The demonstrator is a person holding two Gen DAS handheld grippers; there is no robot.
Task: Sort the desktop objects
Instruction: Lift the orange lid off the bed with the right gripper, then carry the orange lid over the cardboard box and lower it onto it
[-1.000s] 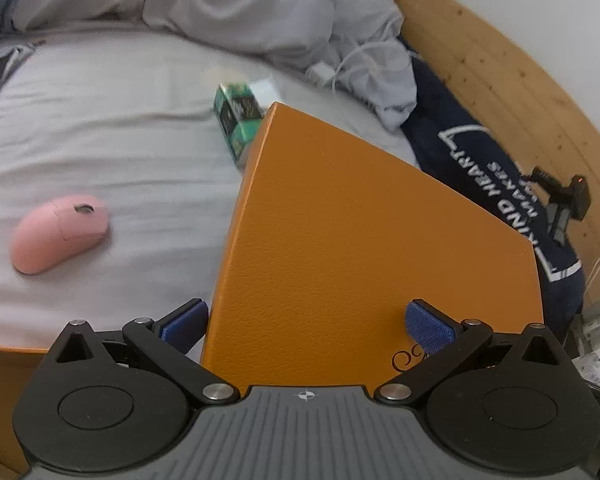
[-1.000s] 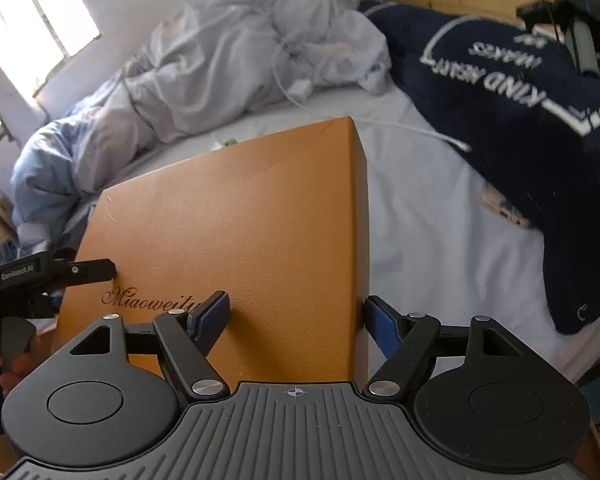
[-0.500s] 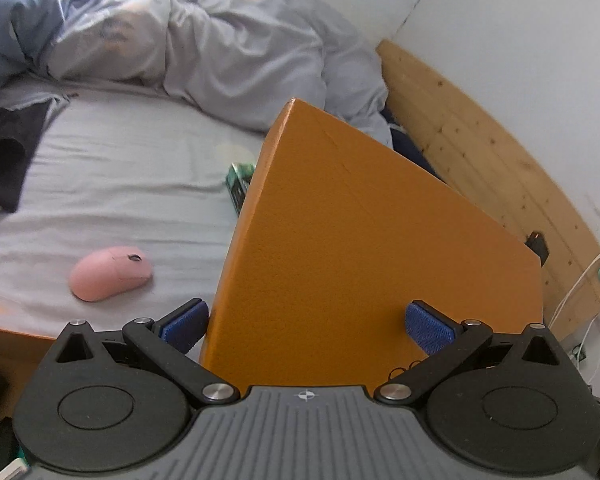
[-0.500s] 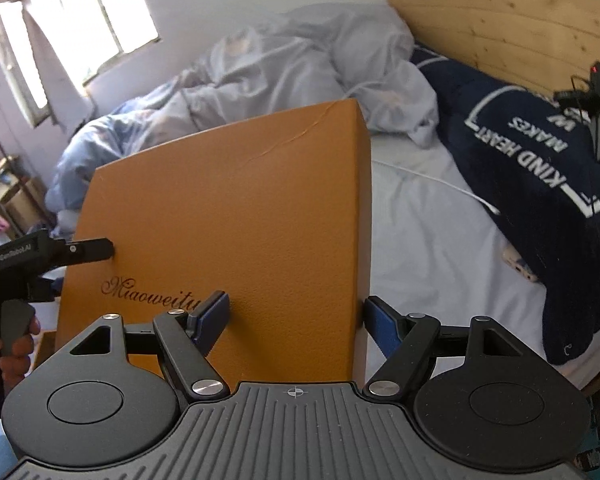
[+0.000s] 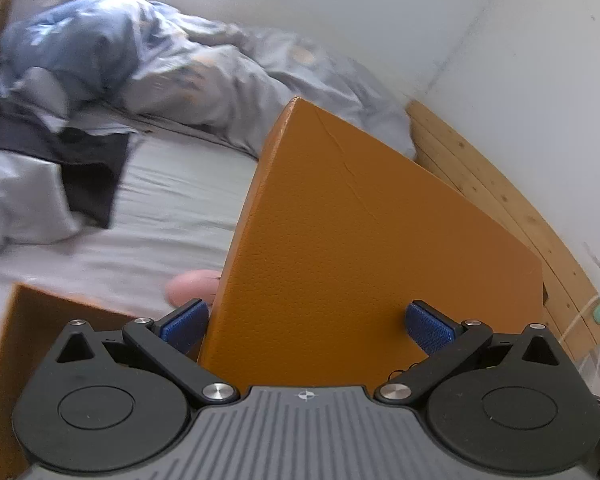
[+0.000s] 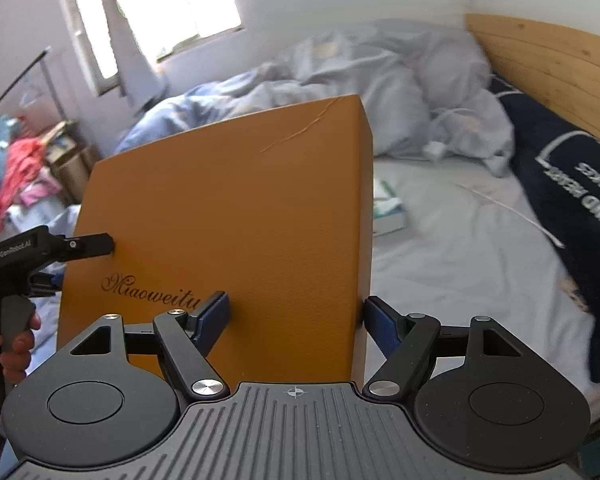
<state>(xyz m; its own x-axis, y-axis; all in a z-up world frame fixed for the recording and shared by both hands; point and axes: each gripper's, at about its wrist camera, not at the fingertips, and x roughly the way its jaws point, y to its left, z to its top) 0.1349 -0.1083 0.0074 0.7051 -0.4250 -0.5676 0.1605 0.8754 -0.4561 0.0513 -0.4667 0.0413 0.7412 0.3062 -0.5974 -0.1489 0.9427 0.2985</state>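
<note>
A large orange box lid [image 5: 372,264] with gold script lettering is held up off the bed by both grippers. My left gripper [image 5: 306,326] is shut on one edge of it. My right gripper [image 6: 295,316] is shut on the adjoining edge of the lid [image 6: 235,232]. The left gripper also shows in the right wrist view [image 6: 87,244], clamped on the lid's left side. The orange box base [image 5: 55,320] lies below at the lower left. A pink mouse [image 5: 189,286] peeks out beside the lid. A green and white carton [image 6: 386,212] lies on the sheet.
A grey bed sheet [image 6: 460,248] spreads below, with a crumpled duvet [image 6: 340,80] at the back. A dark blue pillow [image 6: 572,192] and a white cable [image 6: 512,212] lie right. A wooden headboard [image 6: 548,60] runs behind. Black cloth [image 5: 79,160] lies left.
Both grippers have lifted the orange lid higher and tilted it up. The mouse and carton have dropped lower in view, and the orange box base has come into view below.
</note>
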